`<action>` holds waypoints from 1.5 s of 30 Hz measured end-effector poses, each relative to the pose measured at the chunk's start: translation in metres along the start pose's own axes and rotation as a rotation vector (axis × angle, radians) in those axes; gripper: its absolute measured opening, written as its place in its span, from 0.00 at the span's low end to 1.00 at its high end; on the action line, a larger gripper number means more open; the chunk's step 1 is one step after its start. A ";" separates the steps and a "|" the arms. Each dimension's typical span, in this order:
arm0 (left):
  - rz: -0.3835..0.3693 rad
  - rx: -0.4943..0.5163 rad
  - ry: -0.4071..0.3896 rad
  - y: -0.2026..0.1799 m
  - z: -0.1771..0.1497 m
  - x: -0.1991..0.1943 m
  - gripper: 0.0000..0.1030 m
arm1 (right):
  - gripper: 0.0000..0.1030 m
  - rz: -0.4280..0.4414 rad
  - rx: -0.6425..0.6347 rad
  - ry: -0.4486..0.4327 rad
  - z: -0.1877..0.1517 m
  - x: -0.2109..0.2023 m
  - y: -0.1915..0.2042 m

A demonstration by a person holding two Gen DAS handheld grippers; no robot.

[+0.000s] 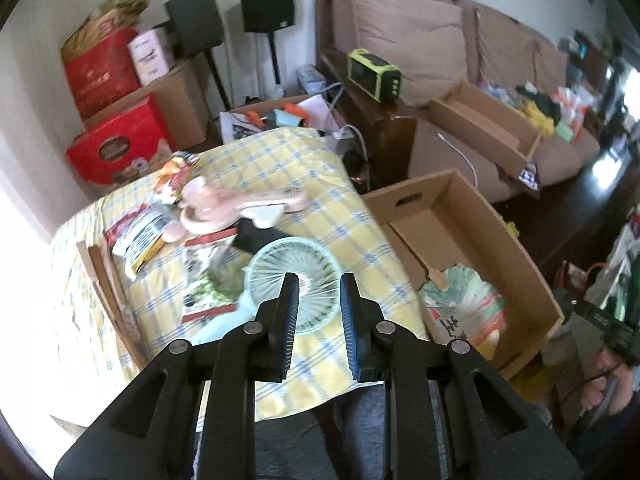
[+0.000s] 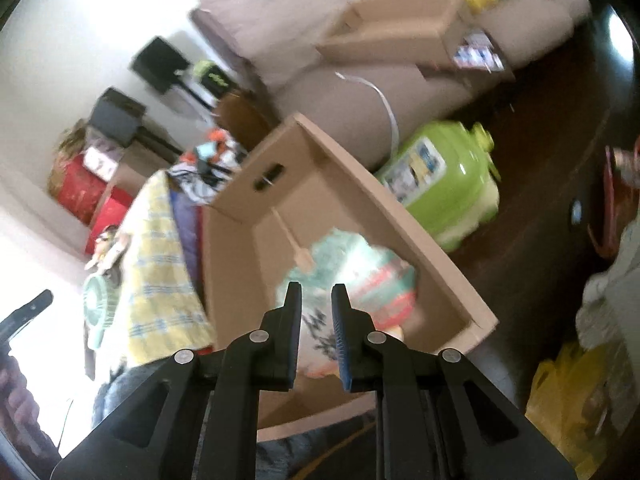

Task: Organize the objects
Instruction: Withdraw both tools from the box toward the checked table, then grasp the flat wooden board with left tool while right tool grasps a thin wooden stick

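Observation:
A mint hand fan (image 1: 294, 276) lies on a yellow checked cloth (image 1: 320, 224) among snack packets (image 1: 140, 236) and a pink fan (image 1: 224, 204). My left gripper (image 1: 319, 280) is open and empty, hovering just above the mint fan. An open cardboard box (image 1: 504, 240) stands to the right of the cloth, holding a green and white bag (image 1: 464, 304). In the right wrist view my right gripper (image 2: 316, 290) is open and empty above that box (image 2: 400, 216) and the bag (image 2: 360, 264). The mint fan (image 2: 98, 304) shows at the left there.
A brown sofa (image 1: 440, 40) carries another cardboard box (image 1: 480, 120) and clutter. Red boxes (image 1: 116, 148) and two black speakers (image 1: 268, 4) stand by the wall. A green plastic container (image 2: 444, 176) lies on the dark floor beside the box. A yellow bag (image 2: 568, 400) sits at lower right.

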State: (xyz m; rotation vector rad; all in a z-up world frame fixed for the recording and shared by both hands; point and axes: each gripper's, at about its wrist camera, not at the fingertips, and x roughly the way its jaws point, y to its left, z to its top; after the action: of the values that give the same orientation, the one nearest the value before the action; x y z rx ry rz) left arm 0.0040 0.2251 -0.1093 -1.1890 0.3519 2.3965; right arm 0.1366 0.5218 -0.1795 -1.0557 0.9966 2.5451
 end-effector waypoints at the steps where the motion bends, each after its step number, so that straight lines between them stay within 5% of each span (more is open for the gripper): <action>1: -0.003 -0.012 0.001 0.006 -0.002 0.001 0.19 | 0.16 0.004 -0.029 -0.012 0.001 -0.004 0.011; 8: -0.027 -0.156 0.016 0.065 -0.017 0.004 0.19 | 0.16 0.008 -0.161 0.016 -0.010 0.002 0.078; 32: 0.058 -0.674 0.029 0.286 -0.106 0.015 0.25 | 0.16 0.085 -0.617 0.168 -0.066 0.060 0.304; 36: 0.101 -0.767 0.011 0.326 -0.125 0.006 0.25 | 0.18 0.119 -0.754 0.201 -0.089 0.078 0.360; 40: 0.080 -0.860 -0.014 0.358 -0.142 -0.003 0.25 | 0.26 0.272 -0.844 0.251 -0.121 0.089 0.406; 45: 0.082 -0.902 -0.039 0.375 -0.153 -0.014 0.25 | 0.31 0.222 -0.949 0.310 -0.165 0.123 0.439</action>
State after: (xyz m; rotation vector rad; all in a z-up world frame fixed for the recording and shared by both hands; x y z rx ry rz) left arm -0.0668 -0.1685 -0.1780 -1.4680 -0.7980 2.7110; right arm -0.0482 0.0770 -0.1263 -1.6542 -0.1590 3.1595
